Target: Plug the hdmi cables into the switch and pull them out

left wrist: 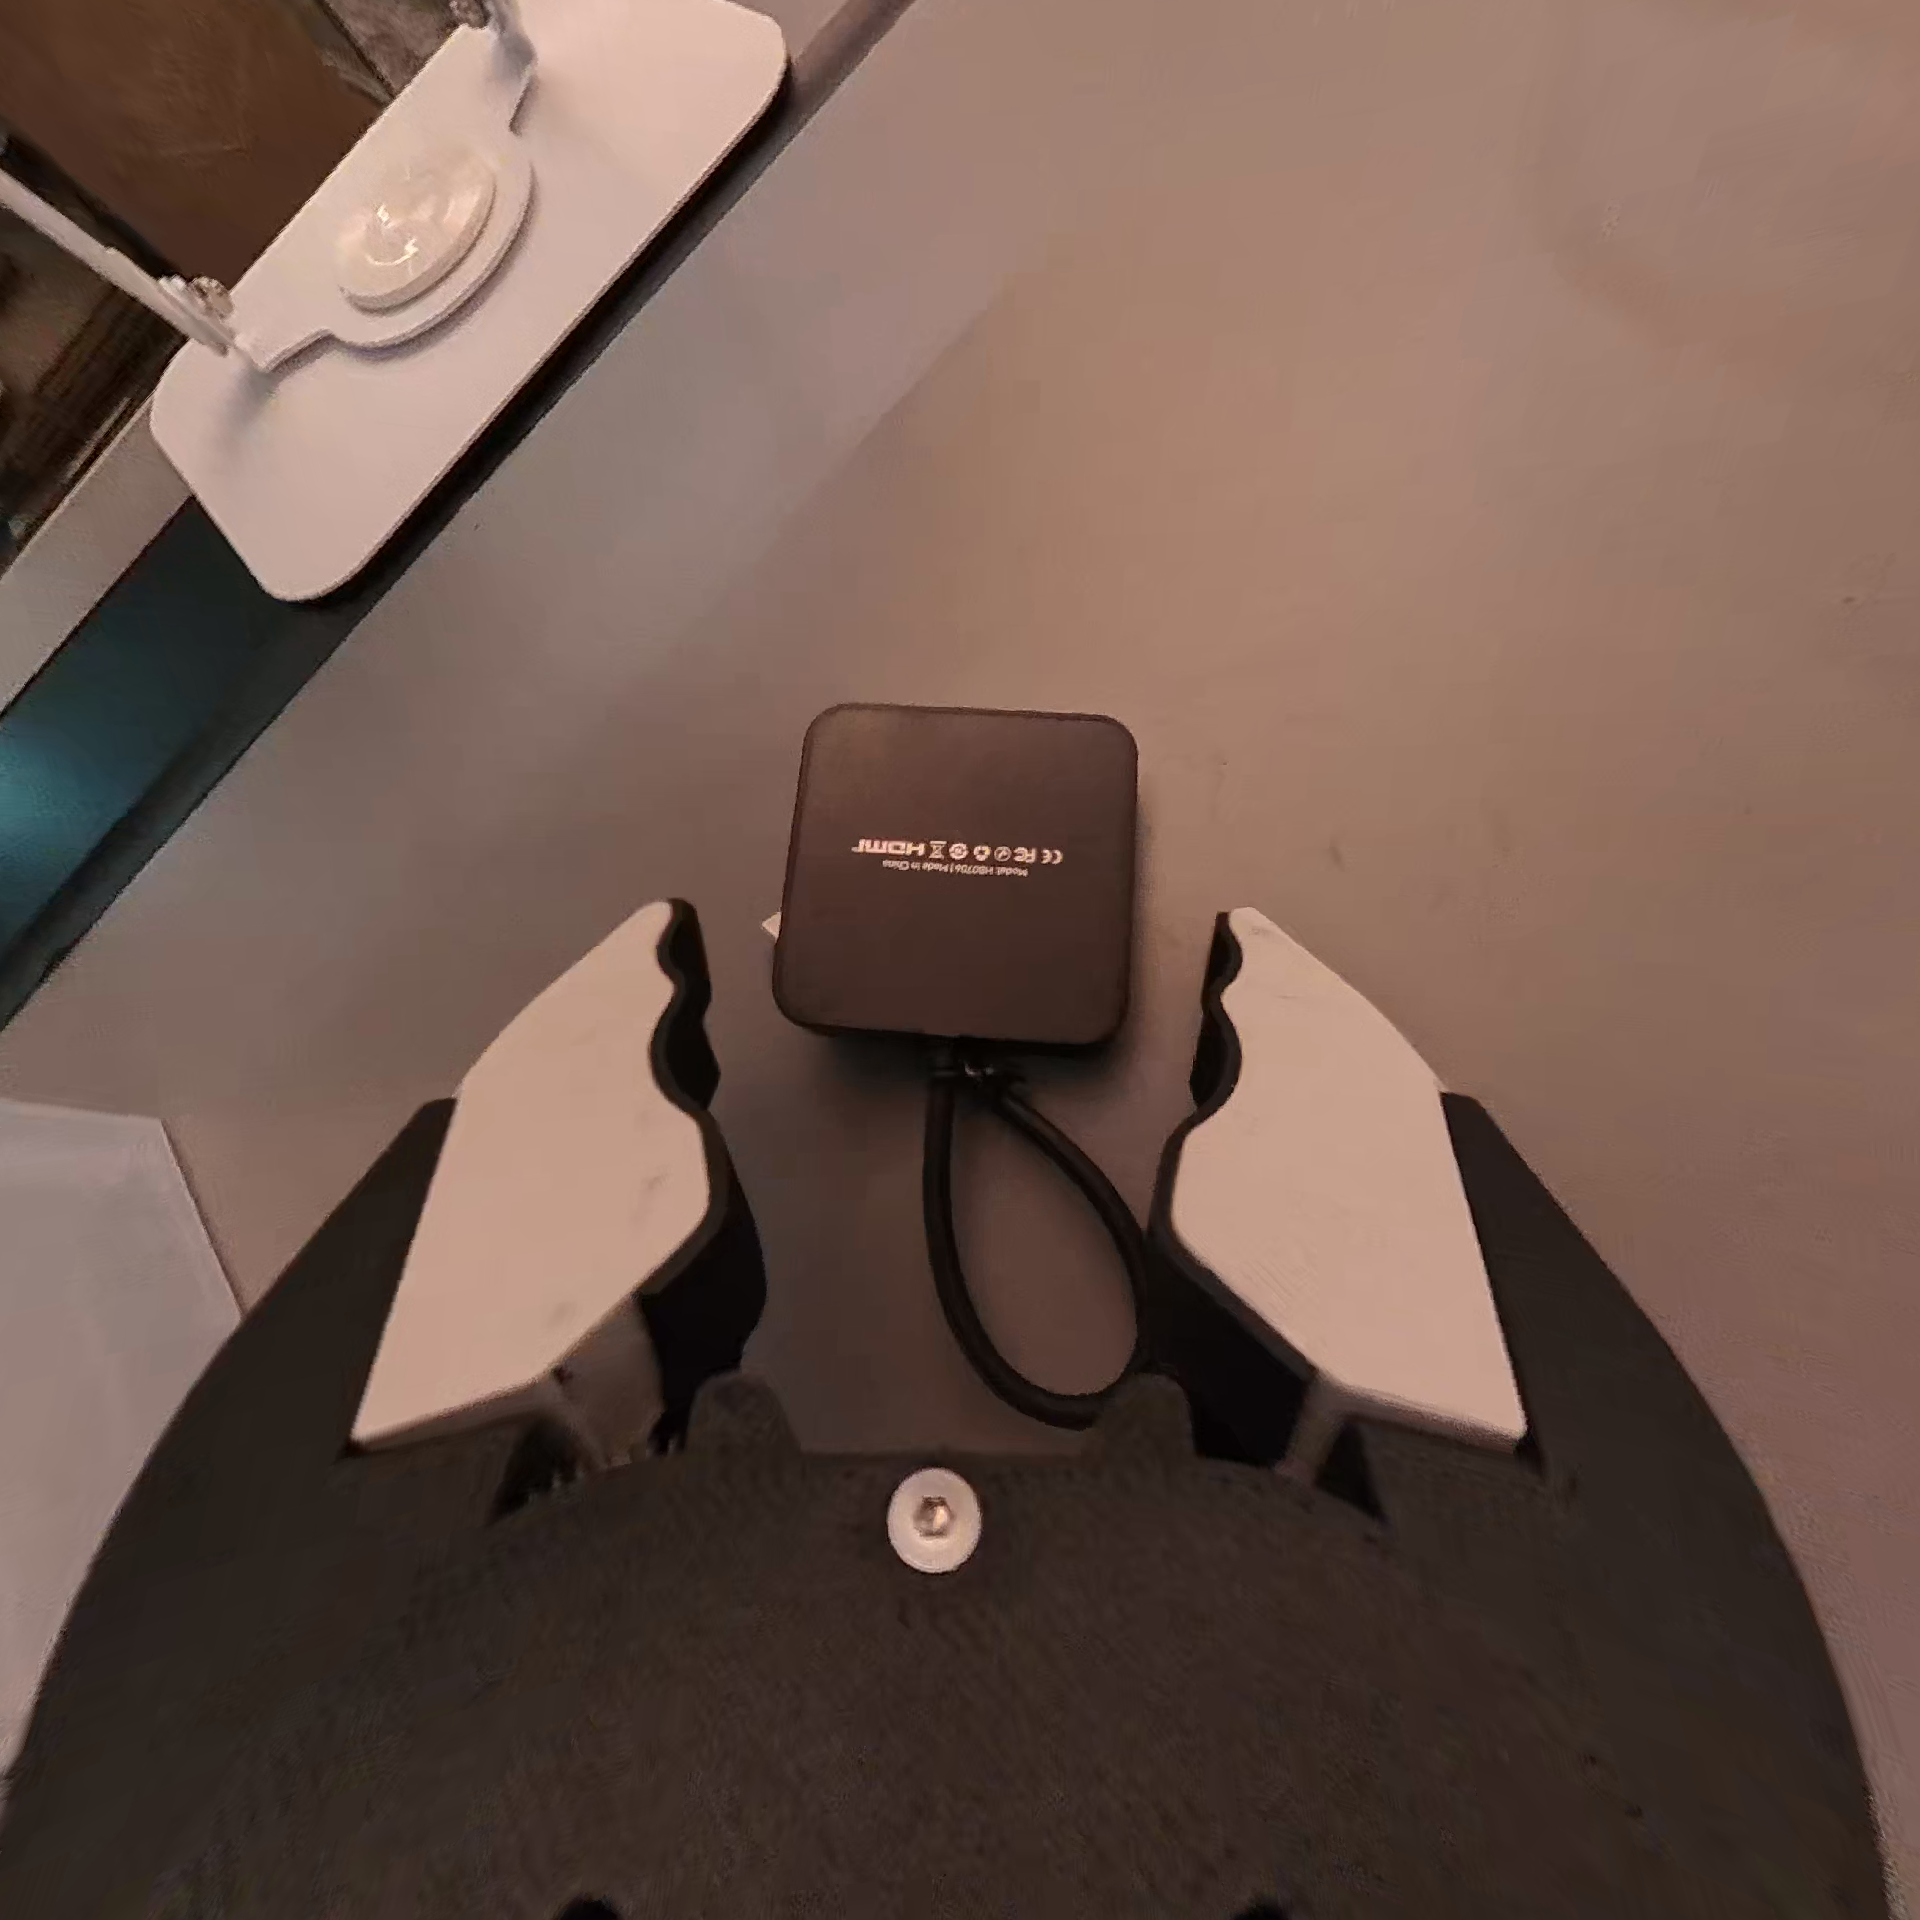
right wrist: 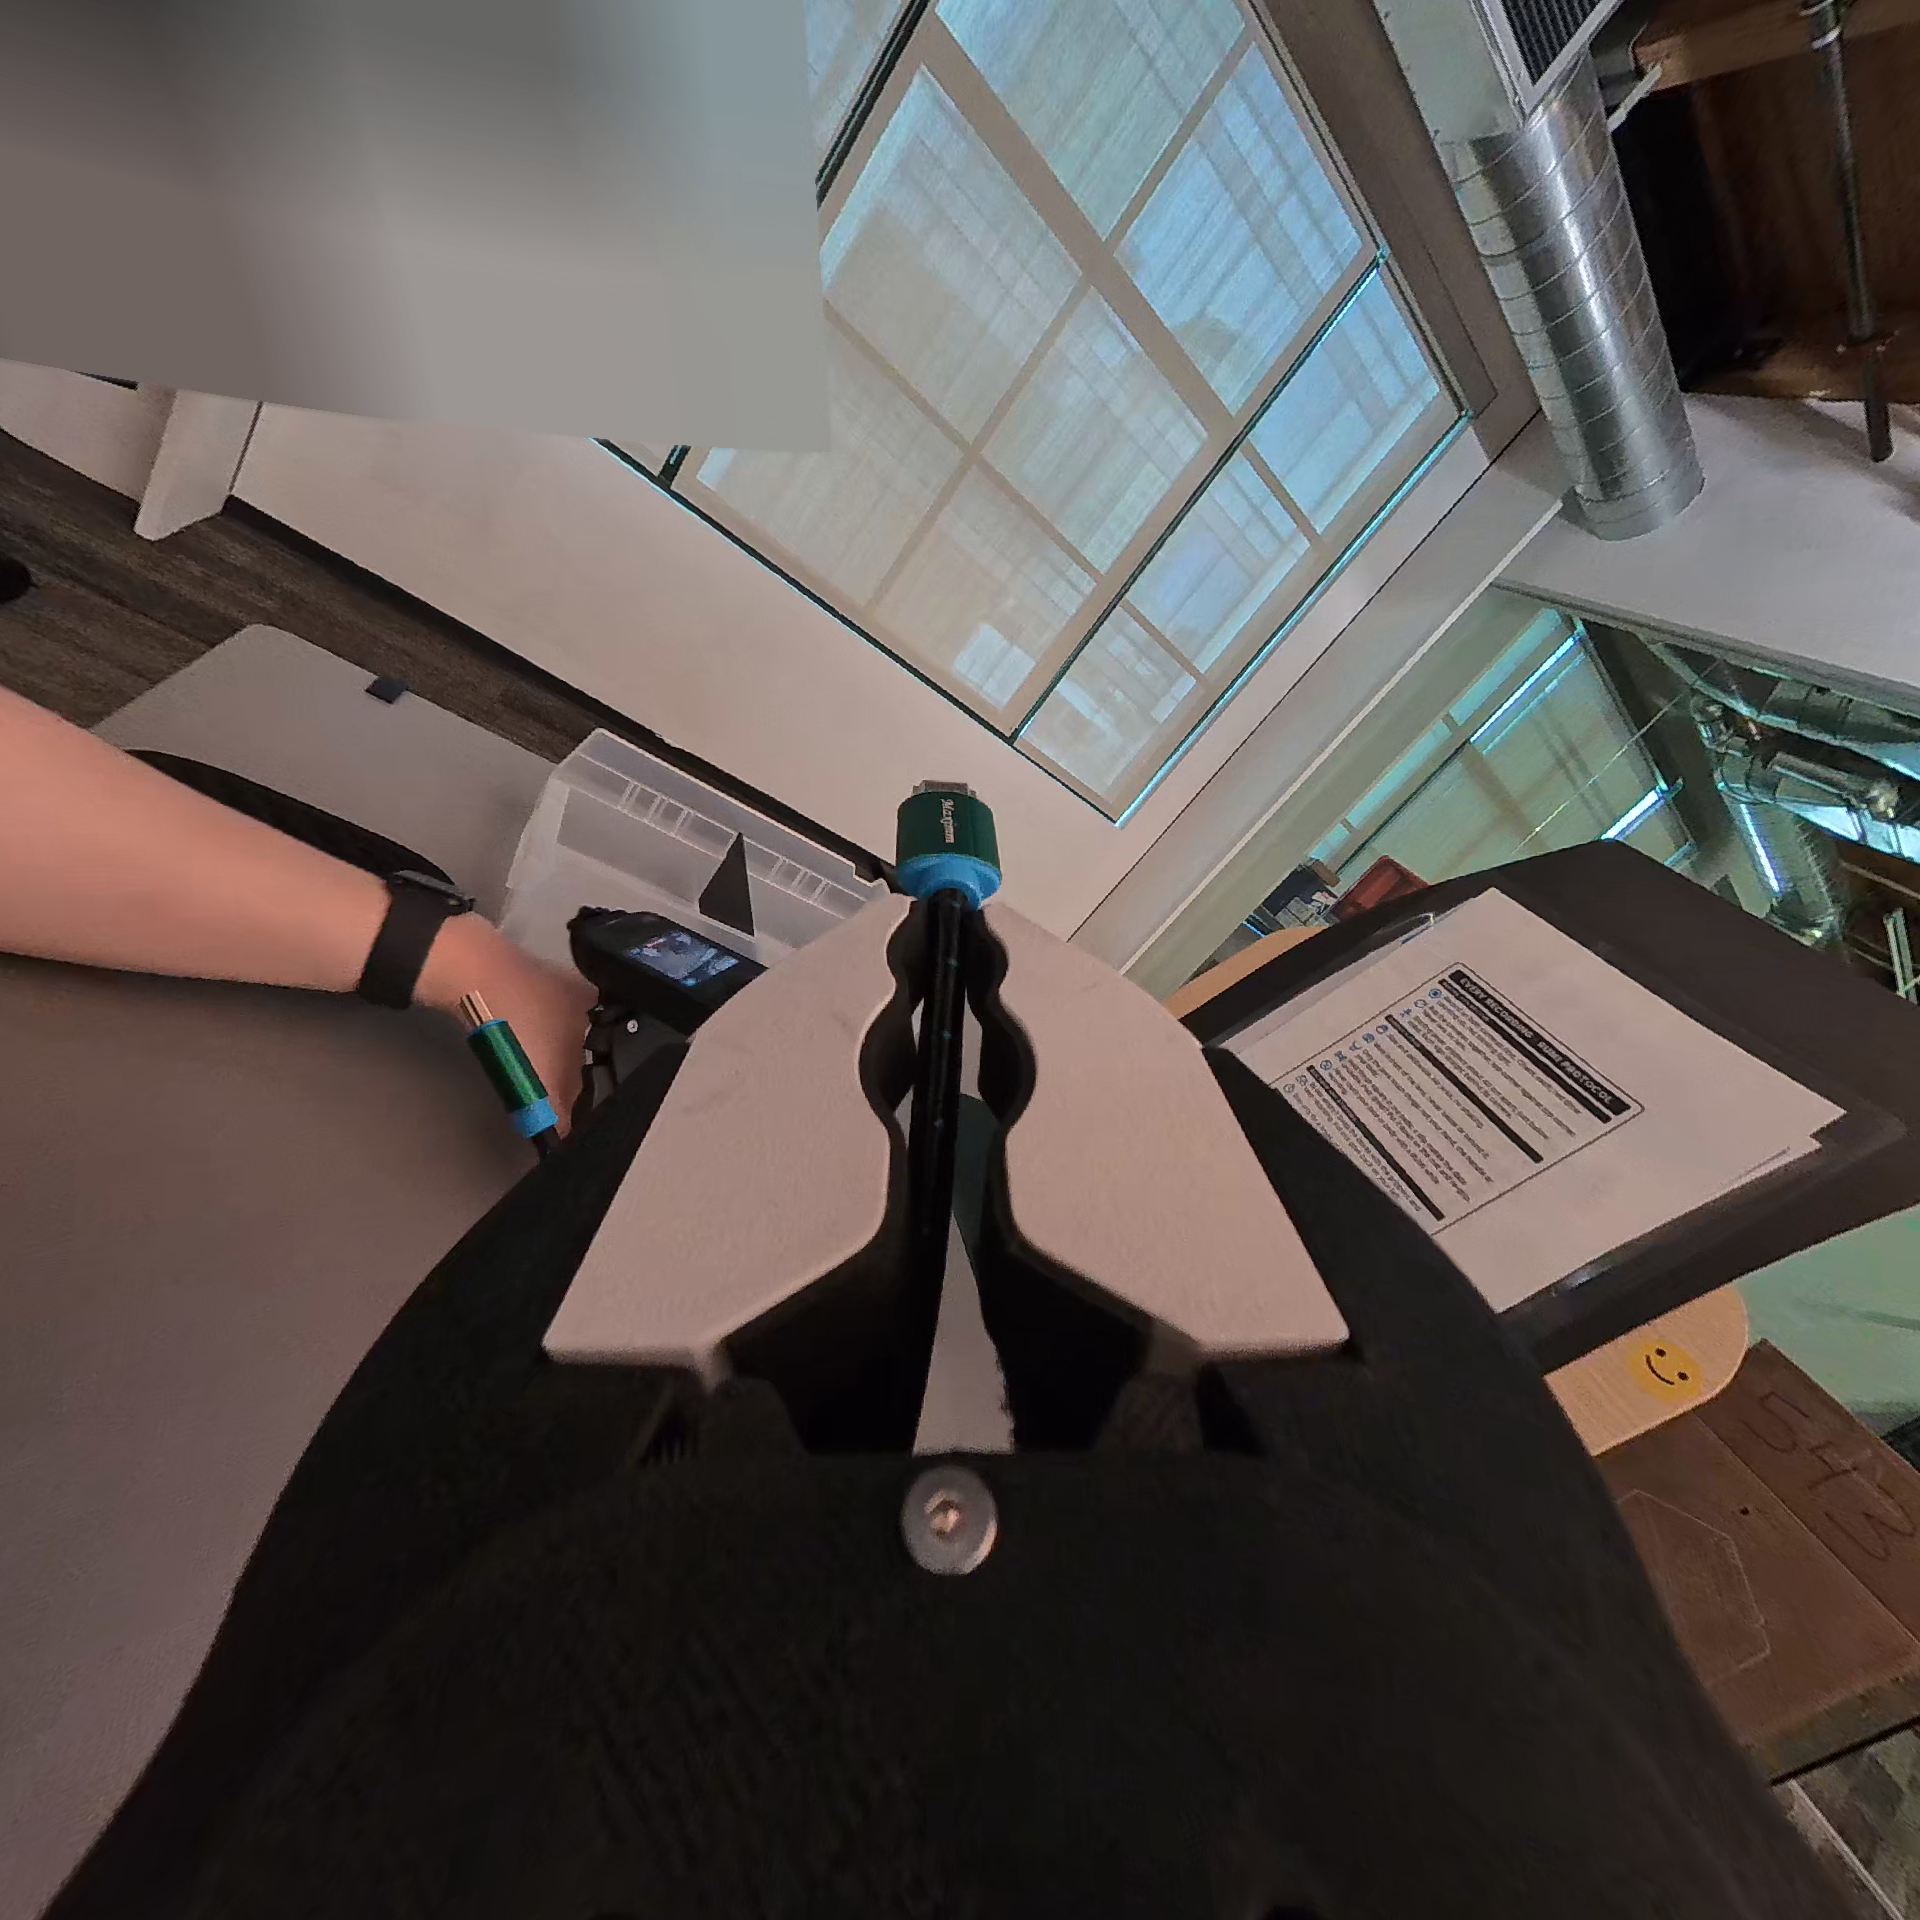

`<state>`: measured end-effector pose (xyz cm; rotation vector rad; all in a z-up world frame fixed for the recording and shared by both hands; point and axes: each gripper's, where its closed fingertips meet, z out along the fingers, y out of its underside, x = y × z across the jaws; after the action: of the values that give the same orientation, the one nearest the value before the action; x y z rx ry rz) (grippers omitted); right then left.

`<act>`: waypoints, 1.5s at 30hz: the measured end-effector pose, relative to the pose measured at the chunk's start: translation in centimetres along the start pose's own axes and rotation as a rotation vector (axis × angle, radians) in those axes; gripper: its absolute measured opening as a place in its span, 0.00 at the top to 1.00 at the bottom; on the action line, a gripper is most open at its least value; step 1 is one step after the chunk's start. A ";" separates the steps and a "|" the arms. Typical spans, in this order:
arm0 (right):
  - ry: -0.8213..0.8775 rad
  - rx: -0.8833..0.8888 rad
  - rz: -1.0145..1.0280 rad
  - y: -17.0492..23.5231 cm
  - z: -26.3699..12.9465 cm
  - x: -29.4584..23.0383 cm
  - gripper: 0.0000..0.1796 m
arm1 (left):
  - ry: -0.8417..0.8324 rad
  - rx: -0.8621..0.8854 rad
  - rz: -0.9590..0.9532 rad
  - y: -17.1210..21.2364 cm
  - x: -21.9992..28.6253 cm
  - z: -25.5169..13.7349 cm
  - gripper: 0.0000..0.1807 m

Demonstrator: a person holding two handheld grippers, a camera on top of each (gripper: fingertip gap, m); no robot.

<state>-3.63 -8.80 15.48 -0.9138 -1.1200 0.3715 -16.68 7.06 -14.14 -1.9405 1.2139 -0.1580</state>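
Note:
In the left wrist view a black square HDMI switch (left wrist: 956, 878) lies flat on the grey table, its short black pigtail cable (left wrist: 1023, 1278) looping back between my fingers. My left gripper (left wrist: 954, 935) is open, just above the switch, with a finger on each side of its near end. In the right wrist view my right gripper (right wrist: 943, 925) is shut on a black HDMI cable (right wrist: 935, 1060); its green plug with a blue collar (right wrist: 945, 836) sticks out past the fingertips, raised in the air. A second green HDMI plug (right wrist: 509, 1070) lies on the table at left.
A white stand base (left wrist: 416, 312) sits at the table's far-left edge. In the right wrist view a person's forearm with a black wristband (right wrist: 405, 940) holds the other gripper; a clear plastic box (right wrist: 665, 842) is behind it and a printed sheet (right wrist: 1507, 1101) at right.

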 end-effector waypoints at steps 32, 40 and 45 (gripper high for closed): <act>0.193 -0.380 -0.104 5.4 2.7 2.0 0.96 | 0.500 0.780 -0.654 -20.7 -3.3 -12.7 0.62; 0.333 -0.428 -0.209 3.5 2.0 3.4 0.96 | 0.505 0.818 -0.543 -22.8 -0.7 -16.6 0.62; 0.342 -0.414 -0.227 2.1 2.3 3.0 0.96 | 0.491 0.859 -0.535 -23.5 -0.2 -17.7 0.62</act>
<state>-4.00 -4.53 15.91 -1.1470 -0.9826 -0.2087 -9.30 1.66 13.82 -1.4120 0.6734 -1.2708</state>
